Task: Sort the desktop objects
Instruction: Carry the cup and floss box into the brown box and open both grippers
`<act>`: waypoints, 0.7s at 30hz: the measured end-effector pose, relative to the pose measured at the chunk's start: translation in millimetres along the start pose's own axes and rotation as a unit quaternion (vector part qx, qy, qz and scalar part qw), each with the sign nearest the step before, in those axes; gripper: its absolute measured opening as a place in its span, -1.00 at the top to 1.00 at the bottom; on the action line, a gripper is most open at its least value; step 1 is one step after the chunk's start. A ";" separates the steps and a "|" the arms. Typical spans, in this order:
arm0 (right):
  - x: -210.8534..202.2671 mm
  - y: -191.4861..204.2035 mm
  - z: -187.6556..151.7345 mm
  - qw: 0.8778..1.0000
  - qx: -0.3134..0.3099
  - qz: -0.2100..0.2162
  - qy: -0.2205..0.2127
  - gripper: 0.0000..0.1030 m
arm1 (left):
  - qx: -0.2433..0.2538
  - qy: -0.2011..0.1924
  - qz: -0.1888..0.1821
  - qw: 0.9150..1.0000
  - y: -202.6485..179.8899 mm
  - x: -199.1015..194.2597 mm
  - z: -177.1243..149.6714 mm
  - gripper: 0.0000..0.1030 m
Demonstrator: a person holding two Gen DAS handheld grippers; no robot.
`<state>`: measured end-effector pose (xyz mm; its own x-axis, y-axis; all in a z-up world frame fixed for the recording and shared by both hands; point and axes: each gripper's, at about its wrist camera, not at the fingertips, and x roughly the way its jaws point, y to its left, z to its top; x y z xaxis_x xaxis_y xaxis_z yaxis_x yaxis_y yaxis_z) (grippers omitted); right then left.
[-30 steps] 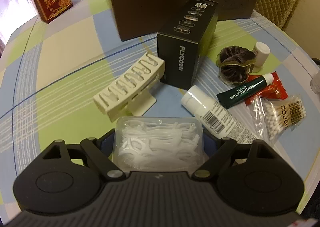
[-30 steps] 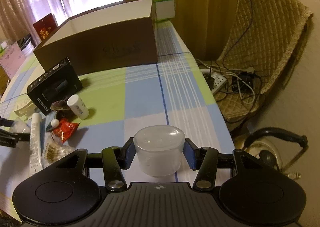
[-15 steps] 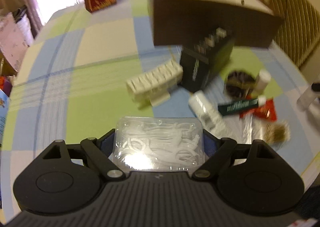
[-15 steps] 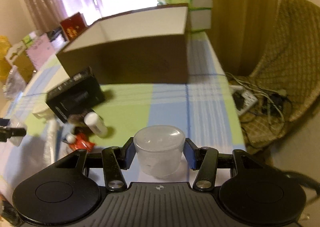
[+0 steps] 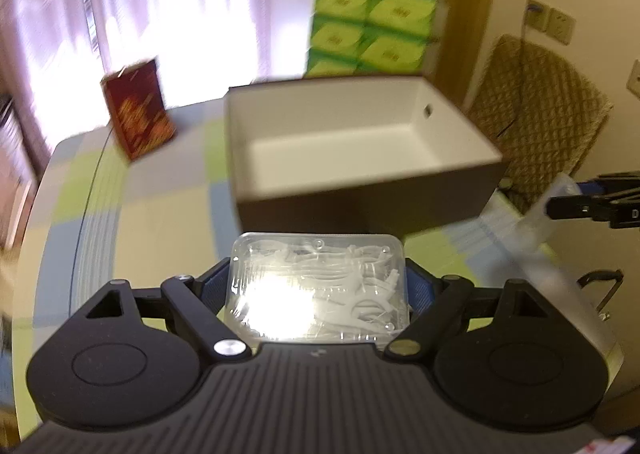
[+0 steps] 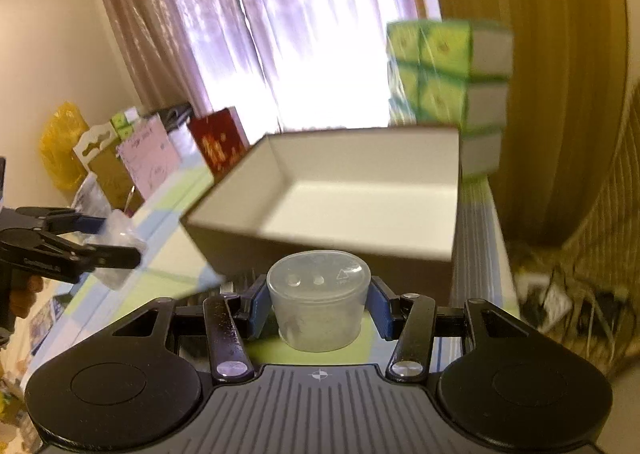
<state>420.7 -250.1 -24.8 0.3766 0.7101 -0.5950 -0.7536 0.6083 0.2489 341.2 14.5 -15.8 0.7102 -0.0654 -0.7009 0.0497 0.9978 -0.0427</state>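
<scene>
My left gripper (image 5: 319, 288) is shut on a clear flat box of white floss picks (image 5: 316, 290), held up above the table. My right gripper (image 6: 318, 304) is shut on a small translucent round container (image 6: 318, 304), also off the table. Ahead of both stands a brown open box (image 5: 352, 141) with a white, empty inside; it also fills the middle of the right wrist view as the brown box (image 6: 352, 189). The right gripper (image 5: 560, 201) shows at the right edge of the left wrist view. The left gripper (image 6: 116, 242) with its clear box shows at the left of the right wrist view.
A red gift box (image 5: 138, 107) stands on the checked tablecloth (image 5: 120, 221) left of the brown box. Green tissue packs (image 5: 372, 37) are stacked behind it. A woven chair (image 5: 548, 109) stands off the table's right side. Bags and cartons (image 6: 120, 157) line the far left.
Both grippers have risen with their loads and tilted up. The small items on the table have dropped out of view, and the brown box's white inside now shows.
</scene>
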 end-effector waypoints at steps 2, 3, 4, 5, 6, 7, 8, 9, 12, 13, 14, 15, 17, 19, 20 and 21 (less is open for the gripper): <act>7.1 1.6 16.3 1.000 -0.011 -0.009 -0.013 0.06 | 0.014 -0.011 -0.014 1.000 -1.3 8.0 21.2 -0.62; 11.1 1.3 22.0 1.000 -0.013 -0.011 -0.016 0.06 | 0.019 -0.013 -0.019 1.000 -3.4 13.0 30.2 -0.62; 16.7 0.8 29.5 1.000 -0.013 -0.013 -0.019 0.06 | 0.024 -0.014 -0.023 0.999 -6.0 19.0 39.6 -0.62; 22.8 -0.2 36.2 1.000 -0.013 -0.015 -0.021 0.06 | 0.029 -0.014 -0.027 0.999 -7.6 26.7 49.7 -0.62; 28.4 -2.0 41.5 0.999 -0.014 -0.017 -0.023 0.06 | 0.030 -0.012 -0.029 0.999 -9.4 35.2 56.9 -0.62; 35.3 -3.0 47.8 0.999 -0.015 -0.021 -0.027 0.06 | 0.030 -0.009 -0.032 0.999 -10.0 44.0 66.5 -0.62; 42.3 -4.2 53.3 0.999 -0.015 -0.026 -0.029 0.06 | 0.030 -0.006 -0.033 0.999 -10.8 50.5 73.1 -0.62; 48.2 -6.2 57.1 0.999 -0.013 -0.030 -0.030 0.06 | 0.030 -0.004 -0.033 0.999 -11.2 57.5 79.3 -0.62; 69.8 -11.9 66.2 0.999 -0.003 -0.042 -0.029 0.06 | 0.034 0.005 -0.028 0.999 -12.7 80.7 96.7 -0.62; 77.2 -14.1 67.8 0.999 0.001 -0.045 -0.025 0.06 | 0.037 0.007 -0.028 0.999 -13.3 87.8 100.4 -0.62; 85.6 -16.5 68.8 0.999 0.004 -0.050 -0.021 0.06 | 0.038 0.012 -0.029 0.999 -14.1 97.8 105.2 -0.62; 94.0 -19.0 68.7 0.998 0.006 -0.056 -0.014 0.06 | 0.035 0.017 -0.030 0.999 -12.8 105.2 107.4 -0.62; 110.8 -23.9 66.7 0.998 0.012 -0.064 0.004 0.06 | 0.029 0.033 -0.034 0.998 -11.8 123.1 109.5 -0.62; 126.5 -29.7 64.5 0.997 0.025 -0.067 0.024 0.06 | 0.027 0.050 -0.035 0.998 -11.0 140.1 109.4 -0.62; 132.9 -32.3 63.0 0.997 0.029 -0.069 0.034 0.06 | 0.026 0.062 -0.034 0.997 -11.0 151.5 109.0 -0.62; 139.1 -34.4 60.7 0.996 0.032 -0.071 0.045 0.06 | 0.025 0.070 -0.034 0.997 -10.4 159.4 107.2 -0.62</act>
<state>531.7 -150.8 -69.7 0.4255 0.5819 -0.6931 -0.6592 0.7240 0.2032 529.1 -6.7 -50.8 0.5988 -0.1277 -0.7906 0.1321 0.9894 -0.0598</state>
